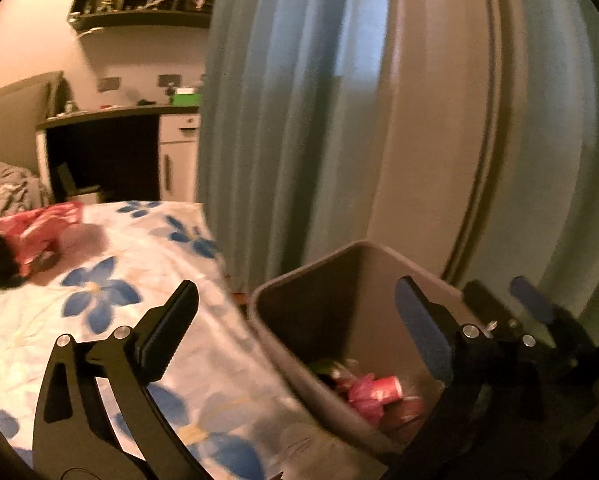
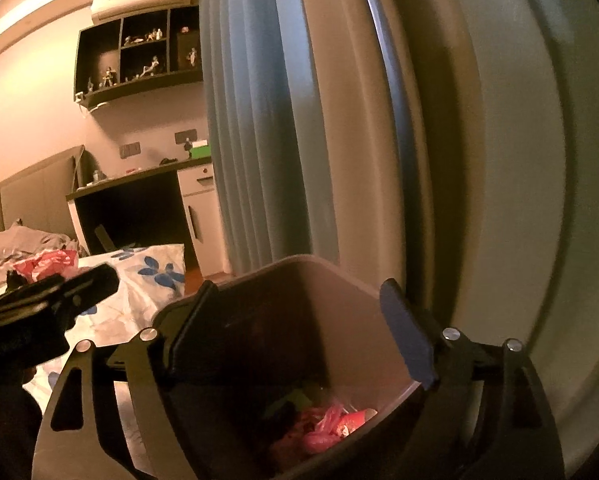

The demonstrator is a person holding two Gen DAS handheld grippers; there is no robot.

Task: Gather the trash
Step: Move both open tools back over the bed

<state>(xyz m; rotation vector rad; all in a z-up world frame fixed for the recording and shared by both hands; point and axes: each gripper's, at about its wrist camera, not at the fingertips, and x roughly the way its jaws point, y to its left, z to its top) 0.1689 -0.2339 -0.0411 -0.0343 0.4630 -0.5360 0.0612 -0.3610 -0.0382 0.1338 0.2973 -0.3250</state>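
With both your left gripper and right gripper spread empty over the bin, swing left toward the red wrapper.

Matt plastic bin; crinkly glossy red wrappers; soft cloth bedsheet

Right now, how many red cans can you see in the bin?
1: a red can lying on its side at the bottom of the bin, beside pink plastic wrappers. More cans may be hidden under the trash.
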